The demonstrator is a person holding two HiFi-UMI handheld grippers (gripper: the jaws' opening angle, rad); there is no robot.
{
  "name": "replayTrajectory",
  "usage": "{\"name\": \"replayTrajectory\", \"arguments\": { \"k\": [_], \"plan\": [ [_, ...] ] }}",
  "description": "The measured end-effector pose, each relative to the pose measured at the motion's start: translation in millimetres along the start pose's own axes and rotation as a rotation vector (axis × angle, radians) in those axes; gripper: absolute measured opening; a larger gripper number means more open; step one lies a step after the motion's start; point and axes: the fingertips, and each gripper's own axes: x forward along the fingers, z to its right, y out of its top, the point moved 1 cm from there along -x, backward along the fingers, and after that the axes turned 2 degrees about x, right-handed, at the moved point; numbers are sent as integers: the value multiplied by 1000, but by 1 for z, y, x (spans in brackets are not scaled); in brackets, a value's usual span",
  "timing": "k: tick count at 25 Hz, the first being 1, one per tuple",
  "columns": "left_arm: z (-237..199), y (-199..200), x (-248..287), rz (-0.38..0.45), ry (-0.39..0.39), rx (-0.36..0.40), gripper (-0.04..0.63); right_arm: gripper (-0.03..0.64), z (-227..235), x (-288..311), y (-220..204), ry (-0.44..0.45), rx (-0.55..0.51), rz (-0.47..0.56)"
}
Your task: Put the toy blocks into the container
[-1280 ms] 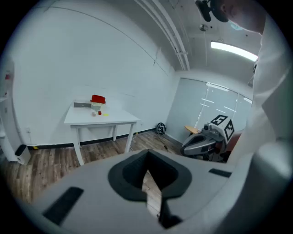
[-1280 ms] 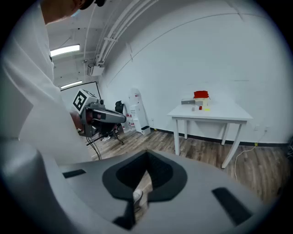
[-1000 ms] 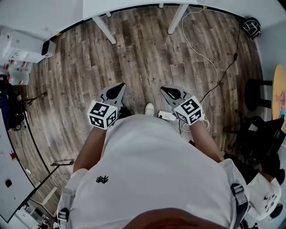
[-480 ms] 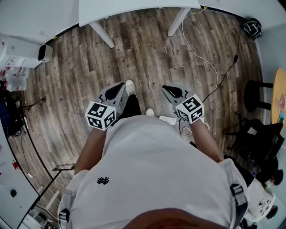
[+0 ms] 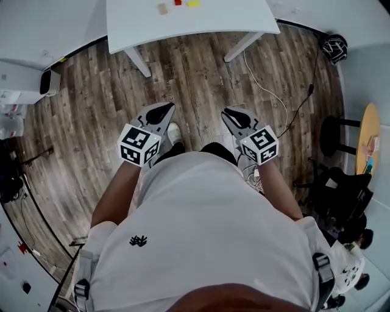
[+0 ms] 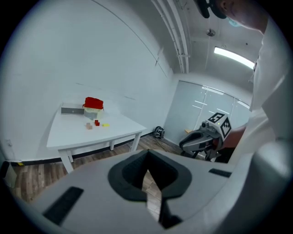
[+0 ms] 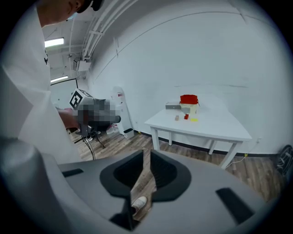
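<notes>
Three toy blocks lie on a white table ahead: tan, red and yellow. In the left gripper view, the tan, red and yellow blocks sit in front of a red-topped container. That container also shows in the right gripper view. My left gripper is shut and empty. On my right gripper the jaws have just been opening to a narrow slit, with nothing between them. Both hang over the floor, well short of the table.
A flat grey device lies beside the container. White and black cables trail over the wood floor right of the table legs. A black helmet-like thing, a dark stool and a round yellow table stand at the right. White units are at the left.
The person has walked forward: the white table with the blocks has come into the top of the head view. Both grippers travelled along, still held side by side.
</notes>
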Motion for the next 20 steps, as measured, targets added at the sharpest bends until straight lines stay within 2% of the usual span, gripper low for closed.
{"name": "replayTrajectory", "arguments": {
  "k": [4,12,20],
  "plan": [
    [-35,4,-6,-3,8,-11,6,51,5,29,26,6,-23,-20],
    [-78,8,-2,10,60,-90,6,51,32,83,73,61,-83,-25],
    [-135,35,5,38,192,-101,6,49,86,149,117,160,-162,-26]
  ]
}}
